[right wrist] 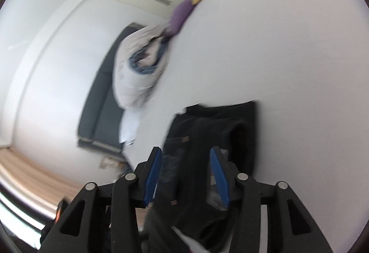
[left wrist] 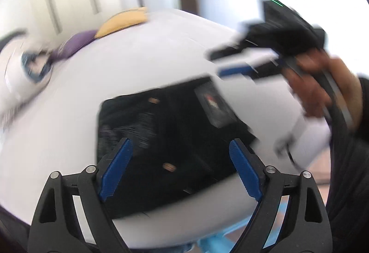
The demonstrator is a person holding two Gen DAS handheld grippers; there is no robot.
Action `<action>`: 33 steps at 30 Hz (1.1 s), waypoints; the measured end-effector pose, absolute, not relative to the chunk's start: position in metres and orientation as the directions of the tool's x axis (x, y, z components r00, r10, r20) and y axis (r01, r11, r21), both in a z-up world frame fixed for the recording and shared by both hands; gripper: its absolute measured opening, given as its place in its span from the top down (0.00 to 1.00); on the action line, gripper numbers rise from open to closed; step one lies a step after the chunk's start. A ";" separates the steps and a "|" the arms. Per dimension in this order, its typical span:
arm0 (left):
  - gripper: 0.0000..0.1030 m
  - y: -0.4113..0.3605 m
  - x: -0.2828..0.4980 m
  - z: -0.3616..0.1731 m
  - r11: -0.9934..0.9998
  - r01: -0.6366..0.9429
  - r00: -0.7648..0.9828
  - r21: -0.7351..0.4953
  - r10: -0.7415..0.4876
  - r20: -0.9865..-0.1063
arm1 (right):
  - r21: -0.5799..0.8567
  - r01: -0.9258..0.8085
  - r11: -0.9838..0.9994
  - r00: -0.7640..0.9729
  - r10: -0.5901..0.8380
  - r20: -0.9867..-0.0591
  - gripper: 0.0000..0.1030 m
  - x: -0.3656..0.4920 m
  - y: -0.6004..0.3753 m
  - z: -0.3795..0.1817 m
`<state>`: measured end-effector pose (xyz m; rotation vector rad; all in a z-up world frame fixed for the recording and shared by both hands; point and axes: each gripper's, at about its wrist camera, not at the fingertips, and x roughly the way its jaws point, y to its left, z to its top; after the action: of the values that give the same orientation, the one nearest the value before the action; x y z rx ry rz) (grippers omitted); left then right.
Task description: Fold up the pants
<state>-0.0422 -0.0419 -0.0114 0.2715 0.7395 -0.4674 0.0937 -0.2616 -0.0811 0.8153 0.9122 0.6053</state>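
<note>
The dark pants (left wrist: 170, 137) lie folded into a compact rectangle on the white bed (left wrist: 138, 56), waistband label up. My left gripper (left wrist: 181, 151) is open and empty, hovering just above the pants' near edge. My right gripper (left wrist: 230, 61) shows at the upper right of the left wrist view, held in a hand, above the bed beyond the pants. In the right wrist view the right gripper (right wrist: 185, 160) is open, with the pants (right wrist: 212, 128) beneath and between its fingers (right wrist: 155, 167); nothing is gripped. Both views are motion-blurred.
A yellow cushion (left wrist: 124, 22), a purple cushion (left wrist: 76, 43) and a pale garment with blue lining (left wrist: 34, 63) lie at the bed's far edge. The garment (right wrist: 138, 63) hangs over the bed's side above a dark bed frame (right wrist: 99, 109) and wooden floor (right wrist: 34, 174).
</note>
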 end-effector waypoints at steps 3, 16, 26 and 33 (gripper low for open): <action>0.16 -0.016 -0.007 -0.019 0.888 0.457 0.615 -0.041 -0.349 -0.707 | 0.813 -0.151 0.562 0.407 0.785 -0.467 0.53 0.093 -0.228 -0.095; 0.19 0.010 0.028 -0.066 0.883 0.400 0.506 -0.245 -0.436 -0.744 | 0.765 -0.134 0.630 0.329 0.756 -0.565 0.94 0.089 -0.220 -0.121; 0.76 0.030 0.142 -0.092 0.890 0.283 0.403 -0.358 -0.449 -0.798 | 0.717 -0.050 0.695 0.319 0.692 -0.648 1.00 0.145 -0.208 -0.140; 0.77 0.025 0.156 -0.102 0.900 0.296 0.385 -0.321 -0.420 -0.822 | 0.744 -0.042 0.667 0.352 0.707 -0.613 1.00 0.142 -0.214 -0.144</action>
<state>0.1557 0.0249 -0.1019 -0.1286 1.0842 -0.4576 0.1424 -0.2144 -0.1441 0.7074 1.1174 0.5409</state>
